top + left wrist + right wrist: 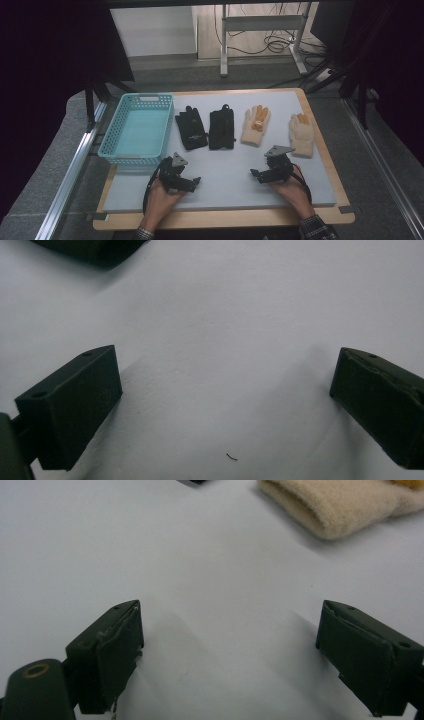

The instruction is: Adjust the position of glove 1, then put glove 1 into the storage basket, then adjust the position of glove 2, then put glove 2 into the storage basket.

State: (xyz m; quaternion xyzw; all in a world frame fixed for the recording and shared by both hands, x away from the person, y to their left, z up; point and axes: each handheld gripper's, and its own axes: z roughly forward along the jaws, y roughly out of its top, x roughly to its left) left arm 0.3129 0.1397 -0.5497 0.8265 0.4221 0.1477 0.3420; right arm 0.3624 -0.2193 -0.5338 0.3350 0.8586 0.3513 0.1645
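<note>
Four gloves lie in a row on the grey mat [227, 172]: two black gloves [191, 128] [222, 130] and two cream gloves [256, 125] [301, 134]. A teal basket [137, 152] stands empty at the left. My left gripper [195, 181] rests low on the mat in front of the black gloves; its jaws are wide open over bare mat [225, 385]. My right gripper [255, 174] sits in front of the cream gloves, also open with nothing between the jaws [230, 630]. A cream glove's cuff [340, 505] lies just beyond the right jaws.
The mat lies on a wooden board [225, 219] whose edge runs along the front. Metal rails [70, 175] flank the table. A dark edge, likely a black glove [95, 247], shows ahead of the left jaws. A desk frame and cables [270, 45] stand on the floor behind.
</note>
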